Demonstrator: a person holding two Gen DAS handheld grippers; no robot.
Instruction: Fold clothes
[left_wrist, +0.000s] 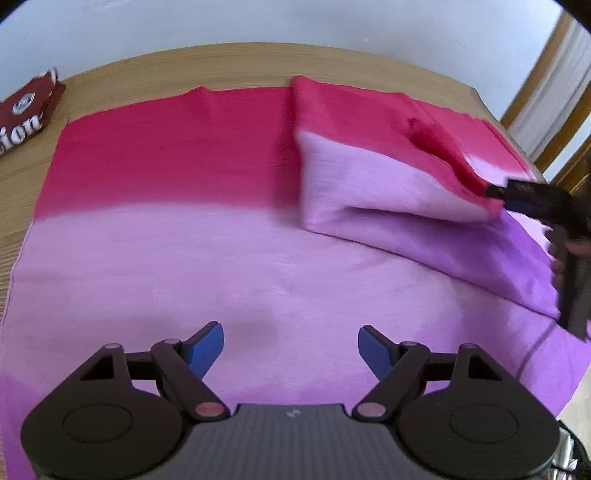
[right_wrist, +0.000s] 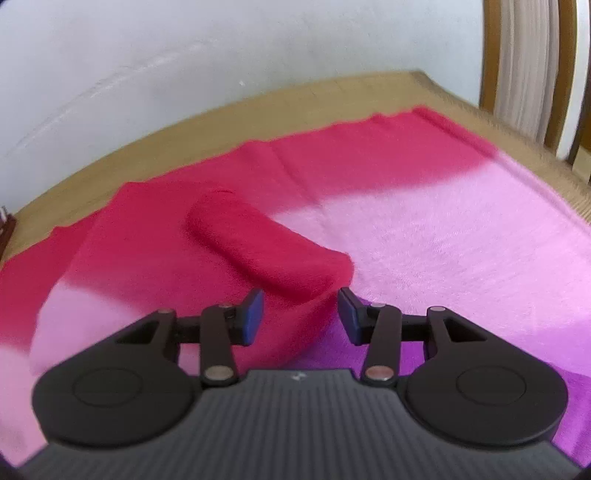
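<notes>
In the left wrist view, the cloth (left_wrist: 207, 236), red fading to pink and purple, lies flat on the wooden table (left_wrist: 236, 62) ahead of the left gripper (left_wrist: 291, 350), whose jaws are wide apart and empty. A red box (left_wrist: 26, 110) sits far left. In the right wrist view, the right gripper (right_wrist: 301, 317) has its jaws apart, with a folded red flap (right_wrist: 266, 243) just ahead of them, not pinched.

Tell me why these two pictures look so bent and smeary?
Left wrist view: the fisheye lens bows the wooden table edge into an arc, and the folded flap of the pink cloth is motion-smeared. Right wrist view: the cloth and table edge are blurred throughout, while the gripper body stays sharp; soft daylight, no glare.
</notes>
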